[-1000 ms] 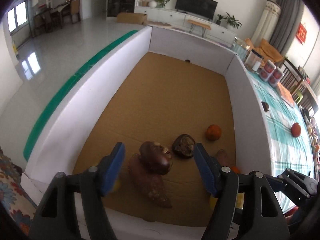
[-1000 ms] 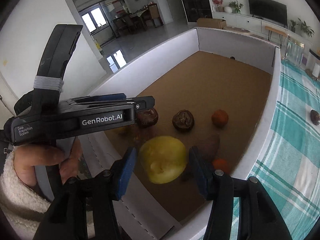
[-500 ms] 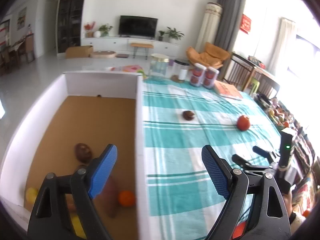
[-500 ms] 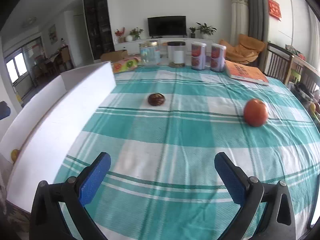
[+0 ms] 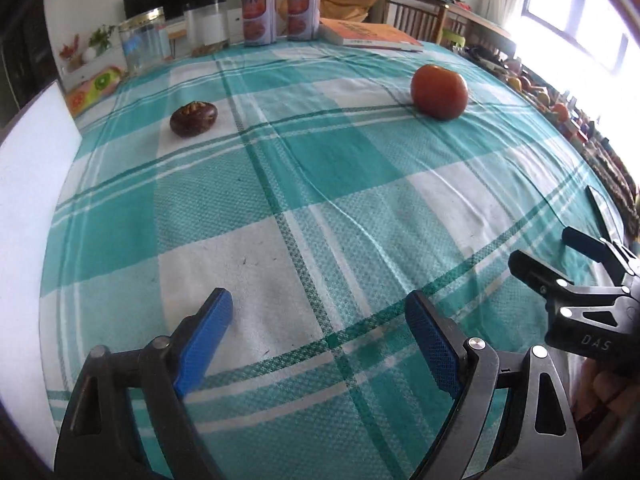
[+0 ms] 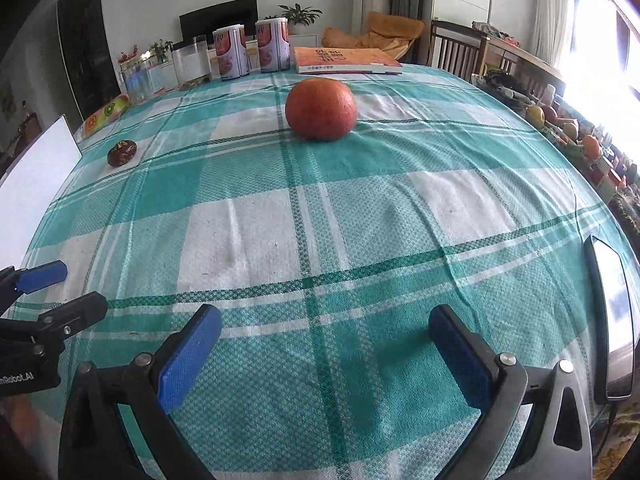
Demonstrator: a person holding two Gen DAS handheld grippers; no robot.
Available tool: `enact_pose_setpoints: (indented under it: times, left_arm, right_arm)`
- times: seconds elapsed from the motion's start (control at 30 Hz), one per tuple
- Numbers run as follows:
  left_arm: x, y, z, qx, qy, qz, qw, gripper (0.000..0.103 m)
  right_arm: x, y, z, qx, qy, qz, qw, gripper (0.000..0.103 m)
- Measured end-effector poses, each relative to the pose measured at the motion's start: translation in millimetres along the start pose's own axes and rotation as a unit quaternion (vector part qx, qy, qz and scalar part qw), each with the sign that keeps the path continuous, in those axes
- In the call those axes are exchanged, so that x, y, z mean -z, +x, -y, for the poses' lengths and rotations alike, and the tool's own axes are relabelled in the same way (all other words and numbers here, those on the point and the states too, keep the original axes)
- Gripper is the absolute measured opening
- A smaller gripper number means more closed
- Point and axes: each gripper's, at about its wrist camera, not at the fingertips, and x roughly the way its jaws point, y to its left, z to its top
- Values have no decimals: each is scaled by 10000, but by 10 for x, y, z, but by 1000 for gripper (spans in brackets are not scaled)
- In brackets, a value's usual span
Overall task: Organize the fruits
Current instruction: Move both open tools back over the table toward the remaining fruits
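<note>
A large orange-red round fruit (image 5: 439, 92) (image 6: 321, 109) rests on the teal checked tablecloth (image 5: 320, 184). A small dark brown fruit (image 5: 193, 119) (image 6: 122, 153) lies further left, near the white box wall (image 5: 28, 200) (image 6: 36, 184). My left gripper (image 5: 316, 300) hovers open over bare cloth, well short of both fruits. My right gripper (image 6: 324, 314) is wide open and empty, with the orange-red fruit straight ahead of it at a distance. Each gripper's fingers (image 5: 536, 276) (image 6: 40, 280) show at the edge of the other's view.
Along the table's far edge stand two cans (image 5: 280, 12), clear jars (image 5: 140, 40) and an orange book (image 5: 368, 34). A dark phone (image 6: 612, 320) lies at the right edge. More fruit and clutter fill a shelf (image 6: 568, 128) beyond the table's right side.
Both grippers swung from over the box to over the tablecloth. The right one let go of the yellow fruit and opened wide. The left opened a little more.
</note>
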Motion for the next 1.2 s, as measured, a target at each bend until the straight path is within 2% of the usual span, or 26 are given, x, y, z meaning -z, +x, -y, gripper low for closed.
enact_pose_setpoints:
  times: [0.07,0.13,0.27,0.7,0.9,1.0,1.07,1.13,1.2]
  left_arm:
    - [-17,18,14,-157,151,152,9996,90]
    - [-16,33,11,-126,146,202,9996,92]
    - [-16,55,3,-135,170,176,9996,95]
    - [-34,85,7,-133,169,168,9996,95]
    - [-98,103,-18,-6,110,79,9999,96]
    - [-339,101,-243,-2,-441,224,9988,96]
    - [-567,123,-487,-148,-1001,417,9940,96]
    - [-773,246,-735,-114,-1455,536,9878,96]
    - [-947,501,-926,-251,-1625,283,9860,95]
  right_arm:
    - [1,15,45,-50,110,-20,9999,103]
    - [-4,38,26,13,81,-65,9999,103]
    - [-7,83,-51,226,-84,-153,9996,103]
    - [-7,85,-55,214,-65,-160,9996,103]
    - [-8,85,-59,213,-63,-160,9996,103]
    - [-8,86,-62,216,-62,-160,9996,103]
    - [-7,87,-65,219,-63,-162,9996,103]
    - [-8,89,-65,216,-69,-166,9996,103]
    - [-10,94,-71,205,-80,-173,9996,103]
